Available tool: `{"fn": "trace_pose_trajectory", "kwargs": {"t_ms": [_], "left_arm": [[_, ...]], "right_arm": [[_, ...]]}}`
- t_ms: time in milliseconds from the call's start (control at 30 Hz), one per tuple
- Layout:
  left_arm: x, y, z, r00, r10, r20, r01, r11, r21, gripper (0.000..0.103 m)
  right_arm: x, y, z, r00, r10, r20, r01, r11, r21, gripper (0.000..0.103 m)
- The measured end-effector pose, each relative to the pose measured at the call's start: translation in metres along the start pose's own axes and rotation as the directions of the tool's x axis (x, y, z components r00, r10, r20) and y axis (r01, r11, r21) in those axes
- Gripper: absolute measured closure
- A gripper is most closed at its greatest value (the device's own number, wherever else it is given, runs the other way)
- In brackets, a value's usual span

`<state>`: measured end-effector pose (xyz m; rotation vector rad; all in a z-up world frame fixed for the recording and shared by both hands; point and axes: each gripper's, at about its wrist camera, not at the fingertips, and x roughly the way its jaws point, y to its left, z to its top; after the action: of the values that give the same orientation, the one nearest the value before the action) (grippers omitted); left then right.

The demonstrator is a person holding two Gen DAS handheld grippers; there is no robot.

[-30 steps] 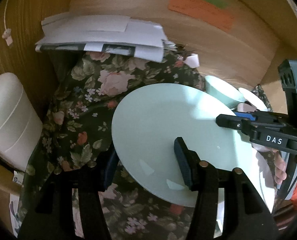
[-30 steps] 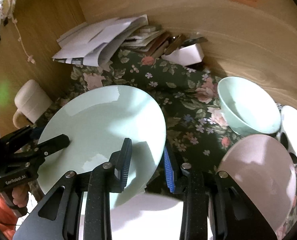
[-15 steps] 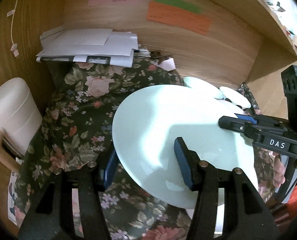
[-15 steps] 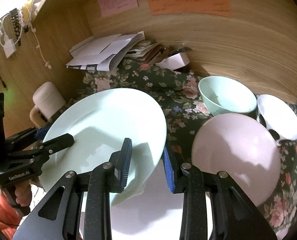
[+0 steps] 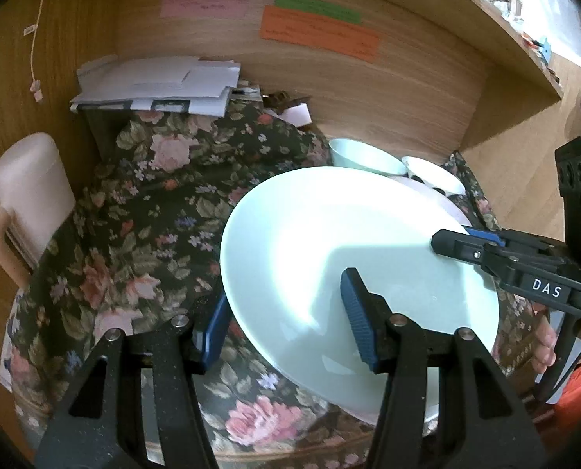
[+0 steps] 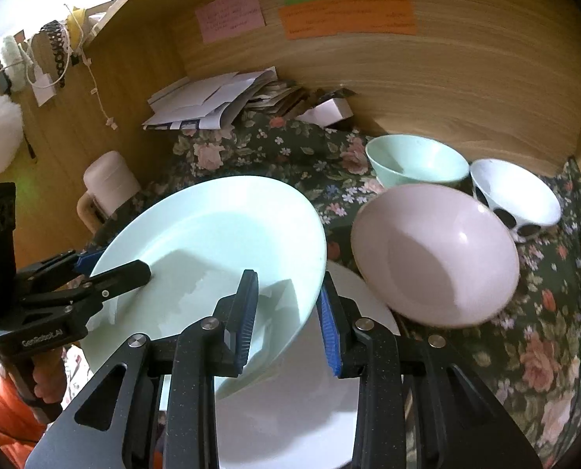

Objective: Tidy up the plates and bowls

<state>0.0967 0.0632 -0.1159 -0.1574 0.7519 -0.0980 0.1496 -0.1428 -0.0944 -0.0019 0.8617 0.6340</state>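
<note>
A large pale mint plate (image 5: pixel 349 242) hangs tilted above the floral cloth (image 5: pixel 134 234), held by both grippers. My left gripper (image 5: pixel 284 320) is shut on its near left rim, one finger under it and one on top. My right gripper (image 6: pixel 288 316) is shut on the opposite rim of the plate (image 6: pixel 220 226). Each gripper shows in the other's view: the right gripper (image 5: pixel 458 238) and the left gripper (image 6: pixel 114 265), each clamped on the rim. A white plate (image 6: pixel 290 410) lies right below. A pink bowl (image 6: pixel 435 254), a mint bowl (image 6: pixel 415 160) and a white spotted bowl (image 6: pixel 513 195) stand to the right.
A pile of papers (image 5: pixel 157 86) and a small white box (image 6: pixel 329 111) lie against the wooden back wall, which carries coloured notes. A cream jug (image 5: pixel 32 195) stands at the left by the side panel. A person's hand and orange sleeve show behind each gripper.
Both grippers have drawn back from the wall together with the mint plate still clamped. The pink bowl, the white plate below and the wall notes have come into view.
</note>
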Motion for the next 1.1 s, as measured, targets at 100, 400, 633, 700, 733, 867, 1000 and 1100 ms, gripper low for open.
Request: {"fn": "trace_pose_trajectory", "kwargs": {"t_ms": [100,400,633,700,733,867,1000,1100], "left_arm": [[-0.002,-0.007,-0.008,1.000,-0.003,-0.004,0.003,1.000,0.000,0.049],[0.001,-0.024,-0.027,0.999,-0.015,-0.031,0.015,1.000,0.009,0.049],[0.007,-0.033,-0.039,0.998,-0.019,-0.056,0.020,1.000,0.016,0.049],[0.011,-0.033,-0.042,0.997,-0.020,-0.072,0.020,1.000,0.008,0.049],[0.013,-0.033,-0.043,0.997,-0.019,-0.078,0.019,1.000,0.006,0.049],[0.019,-0.034,-0.047,0.996,-0.013,-0.094,0.013,1.000,0.005,0.049],[0.025,-0.034,-0.047,0.995,-0.005,-0.103,0.006,1.000,0.009,0.049],[0.033,-0.032,-0.046,0.993,-0.003,-0.118,0.004,1.000,0.006,0.049]], "right_arm": [[-0.005,-0.002,-0.009,1.000,-0.003,0.000,0.003,1.000,0.008,0.075],[-0.015,-0.014,-0.033,1.000,0.000,-0.005,0.000,0.999,0.048,0.075],[-0.014,-0.024,-0.048,1.000,0.006,-0.022,-0.005,0.997,0.075,0.075],[-0.013,-0.026,-0.051,1.000,0.009,-0.027,-0.007,0.997,0.081,0.075],[-0.012,-0.027,-0.052,0.999,0.011,-0.031,-0.009,0.996,0.085,0.075],[-0.008,-0.030,-0.056,0.999,0.016,-0.044,-0.012,0.995,0.098,0.075],[-0.004,-0.033,-0.058,0.998,0.017,-0.052,-0.011,0.994,0.105,0.075],[0.000,-0.036,-0.059,0.998,0.022,-0.061,-0.015,0.994,0.111,0.075]]}}
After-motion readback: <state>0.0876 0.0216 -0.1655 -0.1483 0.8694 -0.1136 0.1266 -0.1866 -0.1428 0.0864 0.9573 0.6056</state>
